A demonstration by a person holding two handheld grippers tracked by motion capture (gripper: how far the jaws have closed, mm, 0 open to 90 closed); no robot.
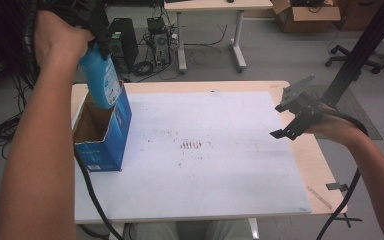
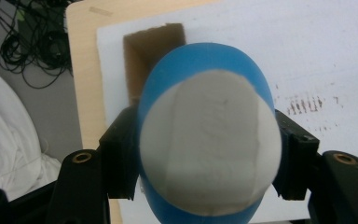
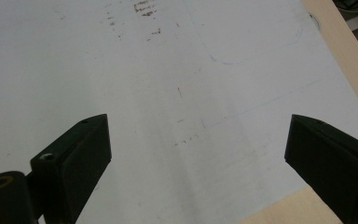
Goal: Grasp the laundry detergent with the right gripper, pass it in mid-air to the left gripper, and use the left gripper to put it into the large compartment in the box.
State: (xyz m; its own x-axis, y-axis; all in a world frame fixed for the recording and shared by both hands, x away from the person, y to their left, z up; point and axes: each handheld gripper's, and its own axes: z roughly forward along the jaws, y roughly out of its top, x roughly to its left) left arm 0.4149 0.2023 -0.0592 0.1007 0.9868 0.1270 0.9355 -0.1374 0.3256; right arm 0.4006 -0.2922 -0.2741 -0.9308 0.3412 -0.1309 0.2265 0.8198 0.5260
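A blue bottle (image 1: 101, 80) hangs upright over the open top of a blue cardboard box (image 1: 105, 131) at the table's left edge, its lower end at the box's mouth. My left gripper (image 1: 97, 30) is shut on the bottle's top. In the left gripper view the bottle's pale grey base (image 2: 209, 144) faces the camera, black jaws pressing both sides, and the box's brown inside (image 2: 151, 49) lies beyond. My right gripper (image 1: 292, 120) is held open above the table's right edge. Its fingers (image 3: 81, 161) stand wide apart over the white board (image 3: 177, 93).
A white board (image 1: 205, 155) with faint brown marks covers most of the wooden table (image 1: 320, 165). Cables trail from both grippers. A black frame post (image 1: 360, 50) rises at the right. On the floor behind are computer towers (image 1: 125, 42), a desk and a cardboard box (image 1: 305, 15).
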